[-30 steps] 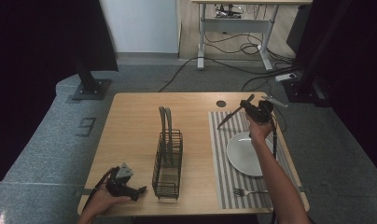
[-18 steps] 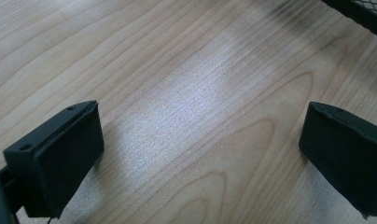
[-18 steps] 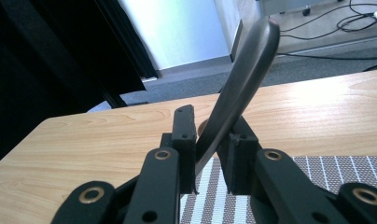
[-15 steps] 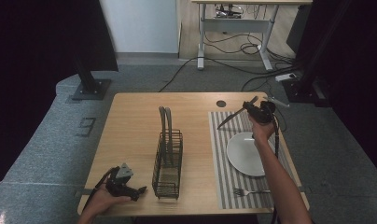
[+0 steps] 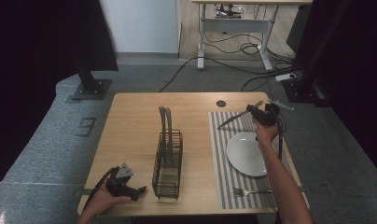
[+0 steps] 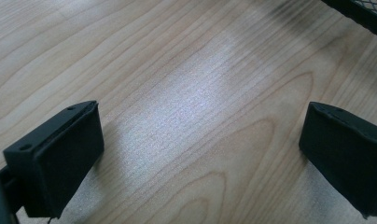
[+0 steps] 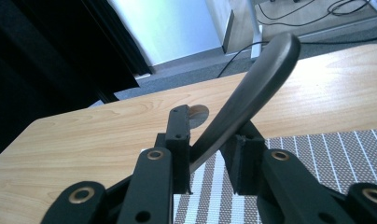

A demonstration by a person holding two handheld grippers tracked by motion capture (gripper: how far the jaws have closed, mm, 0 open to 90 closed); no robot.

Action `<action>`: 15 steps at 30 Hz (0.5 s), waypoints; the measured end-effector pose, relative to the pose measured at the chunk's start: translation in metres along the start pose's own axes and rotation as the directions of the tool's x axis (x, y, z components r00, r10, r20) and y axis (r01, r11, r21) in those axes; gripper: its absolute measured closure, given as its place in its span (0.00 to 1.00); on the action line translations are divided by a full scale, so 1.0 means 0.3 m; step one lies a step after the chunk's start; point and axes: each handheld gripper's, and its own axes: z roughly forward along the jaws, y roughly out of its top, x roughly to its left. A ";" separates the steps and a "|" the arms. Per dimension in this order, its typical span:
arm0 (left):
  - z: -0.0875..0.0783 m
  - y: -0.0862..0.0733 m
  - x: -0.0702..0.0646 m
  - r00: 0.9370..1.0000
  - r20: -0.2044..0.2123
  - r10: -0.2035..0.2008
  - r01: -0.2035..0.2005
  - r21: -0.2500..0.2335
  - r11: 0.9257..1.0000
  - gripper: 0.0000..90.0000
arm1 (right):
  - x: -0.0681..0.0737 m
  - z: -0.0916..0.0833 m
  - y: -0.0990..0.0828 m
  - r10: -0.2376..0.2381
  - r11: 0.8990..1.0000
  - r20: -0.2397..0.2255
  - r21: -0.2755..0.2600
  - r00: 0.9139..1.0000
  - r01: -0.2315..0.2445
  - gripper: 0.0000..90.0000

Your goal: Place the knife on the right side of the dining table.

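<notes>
A dark-handled table knife (image 5: 233, 120) hangs over the far part of the striped placemat (image 5: 224, 177), its blade pointing left. It lies between the jaws of my right gripper (image 5: 254, 111). In the right gripper view the knife's handle (image 7: 252, 88) leans on one pad, with a small gap to the other. The right gripper (image 7: 210, 135) has just been opening its jaws with the knife between them. My left gripper (image 5: 139, 190) rests open on the table's front left. Bare wood shows between the fingertips of the left gripper (image 6: 200, 158).
A black wire basket (image 5: 168, 161) stands mid-table with two grey utensil handles (image 5: 164, 121) sticking up. On the placemat lie a white plate (image 5: 246, 153) and, nearer the front edge, a fork (image 5: 252, 191). A round cable hole (image 5: 221, 103) sits near the far edge.
The right hand has come slightly nearer and lower with the knife. The left hand has stayed where it was.
</notes>
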 end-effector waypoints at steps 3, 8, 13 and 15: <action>0.000 0.000 0.000 1.000 0.000 0.000 0.000 0.000 1.000 0.00 | -0.019 0.002 -0.006 0.019 1.000 0.004 0.006 1.000 -0.019 0.79; 0.000 0.000 0.000 1.000 0.000 0.000 0.000 0.000 1.000 0.00 | -0.046 0.005 -0.013 0.044 0.999 0.011 0.020 0.999 -0.044 0.78; 0.000 0.000 0.000 1.000 0.000 0.000 0.000 0.000 1.000 0.00 | -0.061 0.006 -0.016 0.053 0.998 0.012 0.032 0.998 -0.054 0.77; 0.000 0.000 0.000 1.000 0.000 0.000 0.000 0.000 1.000 0.00 | -0.062 0.006 -0.017 0.054 0.998 0.015 0.035 0.998 -0.055 0.77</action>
